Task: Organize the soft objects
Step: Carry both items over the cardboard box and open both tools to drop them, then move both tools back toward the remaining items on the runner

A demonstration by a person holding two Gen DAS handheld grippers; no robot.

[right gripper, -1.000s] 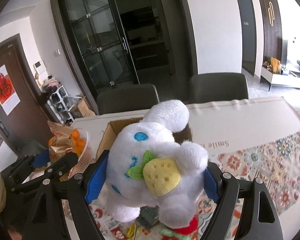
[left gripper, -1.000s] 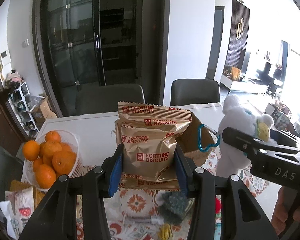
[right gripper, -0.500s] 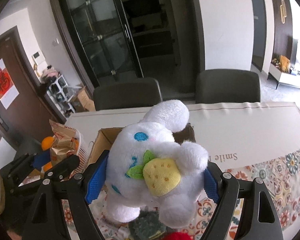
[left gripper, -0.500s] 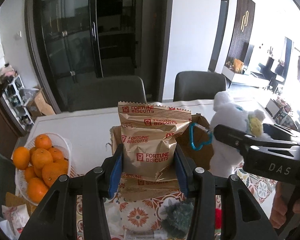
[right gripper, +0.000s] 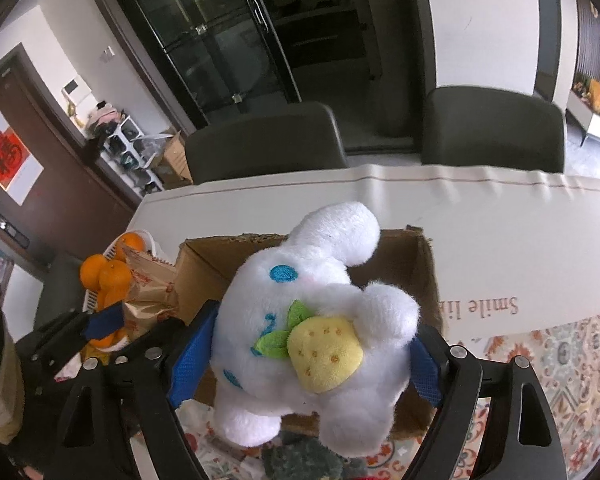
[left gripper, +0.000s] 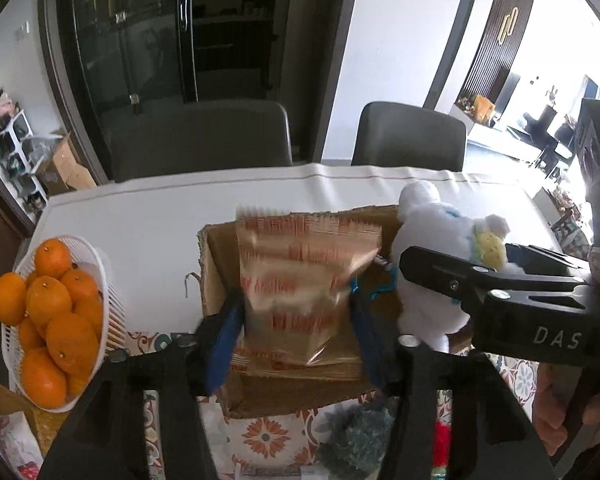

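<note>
A tan "Fortune Biscuits" bag [left gripper: 296, 272] hangs blurred between the blue pads of my left gripper [left gripper: 296, 320], over an open cardboard box [left gripper: 220, 264]. The left jaws are opening, and small gaps show between the pads and the bag. My right gripper [right gripper: 308, 356] is shut on a white plush toy [right gripper: 300, 292] that holds a yellow strawberry, and it carries the toy above the same box [right gripper: 404, 256]. In the left wrist view the plush [left gripper: 424, 232] is at the box's right edge. The bag [right gripper: 148, 284] is at the left of the right wrist view.
A white basket [left gripper: 100, 264] of oranges stands left of the box. A teal fluffy object [left gripper: 356, 436] and a red item [left gripper: 442, 440] lie on the patterned cloth in front of the box. Two dark chairs [left gripper: 200, 136] stand behind the white-covered table [left gripper: 140, 220].
Both grippers have moved forward and down over the box. The left jaws have widened and the biscuit bag, sharp before, is now blurred between them. The plush stays gripped.
</note>
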